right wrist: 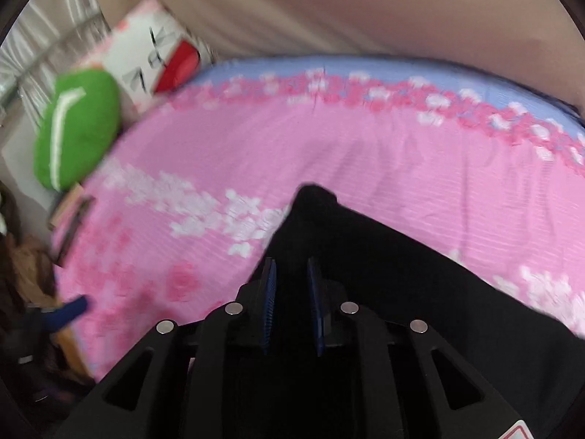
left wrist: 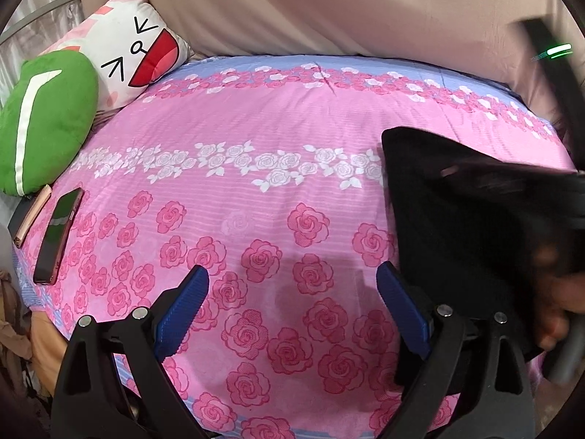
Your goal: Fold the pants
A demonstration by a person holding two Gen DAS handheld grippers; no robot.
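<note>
Far left of my left wrist view: a green plush cushion with a white stripe (left wrist: 44, 117), beside it a white cartoon-face pillow with a red mouth (left wrist: 142, 51), and below them two phones, a dark-screened smartphone in a red case (left wrist: 60, 236) and a rose-gold slim phone (left wrist: 33, 217) just beside it, both at the edge of the pink rose-print bedsheet (left wrist: 256, 128).

My left gripper (left wrist: 292, 274) has its blue ribbed pads spread wide with only bare sheet between them. The black fabric pants (left wrist: 468, 219) lie to the right of that gap; the right pad sits at the cloth's edge, and I cannot tell if it touches. Nothing pinched there.

Further right in this view a blurred hand (left wrist: 555, 314) is at the pants' edge, with a dark blurred device with a green light above (left wrist: 555, 51).

Right wrist view, blurry: same cushion (right wrist: 76, 128) and pillow (right wrist: 161, 58) at left, a blue pad of the left gripper (right wrist: 69, 311) poking in low left. My right gripper (right wrist: 292, 267) has its pads drawn close with a narrow gap, black pants (right wrist: 384, 256) bunched between them and draped off to the right over the sheet (right wrist: 329, 139). It looks pinched on the cloth.

Only the left view shows the phones sharply and the hand; only the right view shows the grip on the pants.
</note>
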